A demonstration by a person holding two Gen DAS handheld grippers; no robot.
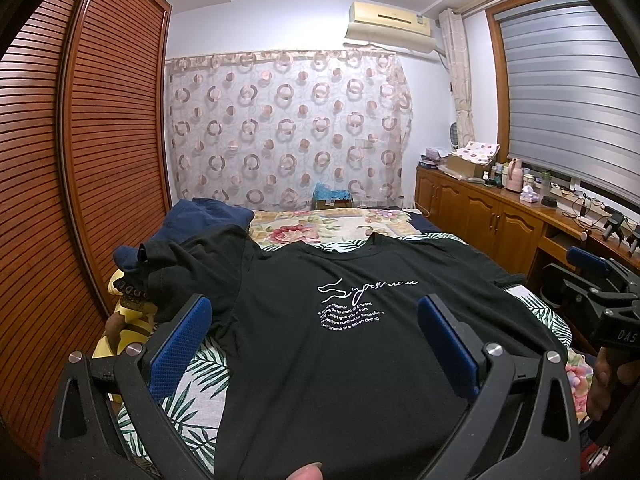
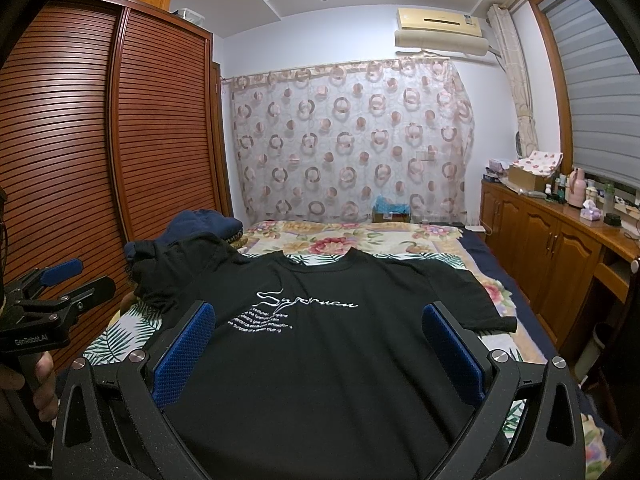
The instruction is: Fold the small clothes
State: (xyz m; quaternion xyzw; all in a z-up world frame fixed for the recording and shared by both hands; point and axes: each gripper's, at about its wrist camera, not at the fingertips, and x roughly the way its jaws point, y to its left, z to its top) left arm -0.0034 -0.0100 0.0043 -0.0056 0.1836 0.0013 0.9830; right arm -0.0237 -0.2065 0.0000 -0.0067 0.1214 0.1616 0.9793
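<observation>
Black T-shirt (image 1: 340,340) lies spread face-up across the bed (image 1: 348,228); left tongs (image 1: 314,312) and right tongs (image 2: 320,320) hover spread wide, holding nothing.

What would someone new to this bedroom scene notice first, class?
First the black T-shirt with white script on its chest, spread face up on the bed, one sleeve rumpled toward the wardrobe. Then both open claws, left and right, each hovering over the shirt's lower half. Behind, a circle-patterned curtain covers the far wall.

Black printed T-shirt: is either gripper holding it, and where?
Neither. Left gripper and right gripper are both open above the black printed T-shirt.
</observation>
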